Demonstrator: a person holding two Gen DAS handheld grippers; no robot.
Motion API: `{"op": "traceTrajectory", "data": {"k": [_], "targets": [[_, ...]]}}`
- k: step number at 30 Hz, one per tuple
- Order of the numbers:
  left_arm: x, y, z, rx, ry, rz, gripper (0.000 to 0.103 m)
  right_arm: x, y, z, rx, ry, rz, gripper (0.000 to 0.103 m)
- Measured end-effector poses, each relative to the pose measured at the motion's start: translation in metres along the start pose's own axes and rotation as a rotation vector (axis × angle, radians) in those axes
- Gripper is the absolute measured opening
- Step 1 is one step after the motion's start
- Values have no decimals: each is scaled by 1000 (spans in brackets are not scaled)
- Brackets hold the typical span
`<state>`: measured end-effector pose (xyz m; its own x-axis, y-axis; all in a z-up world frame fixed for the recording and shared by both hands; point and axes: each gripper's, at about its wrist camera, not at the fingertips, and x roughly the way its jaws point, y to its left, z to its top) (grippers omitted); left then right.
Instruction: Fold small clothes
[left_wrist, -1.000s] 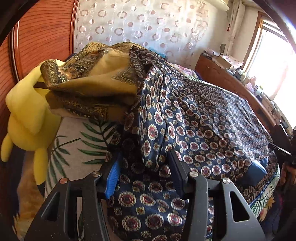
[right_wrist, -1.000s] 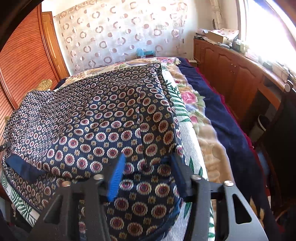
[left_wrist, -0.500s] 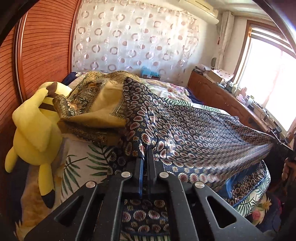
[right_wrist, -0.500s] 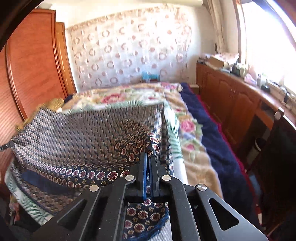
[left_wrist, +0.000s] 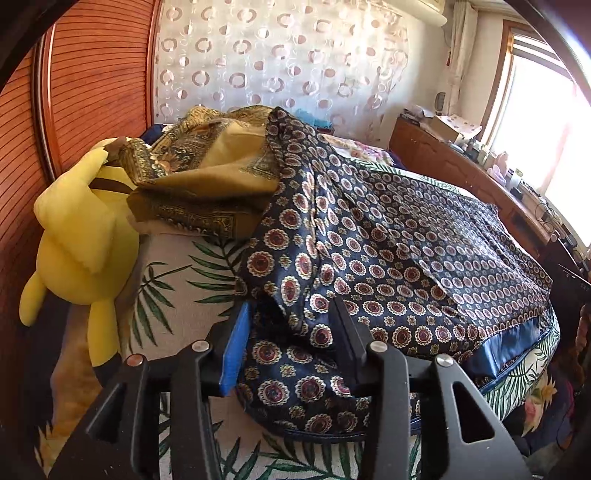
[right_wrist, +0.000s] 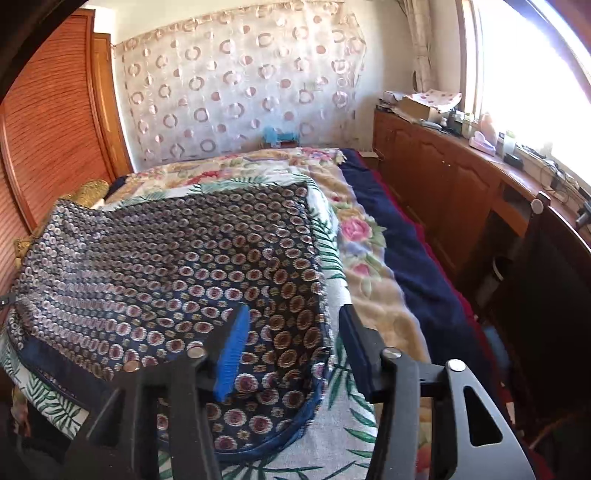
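Observation:
A navy garment with a round medallion print (left_wrist: 406, 251) lies spread over the bed; it also shows in the right wrist view (right_wrist: 177, 266). My left gripper (left_wrist: 291, 332) is open, its fingers either side of the garment's near left corner, which lies loose between them. My right gripper (right_wrist: 291, 336) is open over the garment's near right corner and blue-trimmed hem (right_wrist: 317, 391). A mustard patterned cloth (left_wrist: 207, 170) lies bunched at the garment's far left end.
A yellow plush toy (left_wrist: 81, 236) leans at the bed's left side by the wooden wardrobe (left_wrist: 92, 81). The bed has a leaf-print sheet (left_wrist: 177, 273) and a floral blanket (right_wrist: 362, 236). A wooden cabinet (right_wrist: 443, 177) runs along the right under the window.
Half a second ago both grippers were shut on the garment, holding it lifted and stretched. Now both are open and the garment lies flat on the bed.

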<state>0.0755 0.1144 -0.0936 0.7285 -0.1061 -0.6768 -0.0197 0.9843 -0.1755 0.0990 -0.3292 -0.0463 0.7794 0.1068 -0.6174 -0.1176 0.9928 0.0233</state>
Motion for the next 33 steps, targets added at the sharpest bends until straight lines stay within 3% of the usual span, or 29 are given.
{"op": "traceTrajectory", "data": {"k": [6, 10, 12, 25, 33], "targets": [[3, 3, -3, -17, 7, 8, 48, -11, 10, -2, -26, -31, 59, 54], [6, 1, -5, -15, 17, 18, 48, -9, 19, -12, -47, -27, 115, 67], [7, 1, -6, -15, 22, 21, 48, -4, 27, -15, -63, -18, 147, 68], [16, 1, -10, -12, 46, 34, 48, 36, 94, -14, -193, 36, 275, 69], [22, 3, -13, -21, 60, 29, 48, 58, 118, -20, -247, 76, 285, 69]]}}
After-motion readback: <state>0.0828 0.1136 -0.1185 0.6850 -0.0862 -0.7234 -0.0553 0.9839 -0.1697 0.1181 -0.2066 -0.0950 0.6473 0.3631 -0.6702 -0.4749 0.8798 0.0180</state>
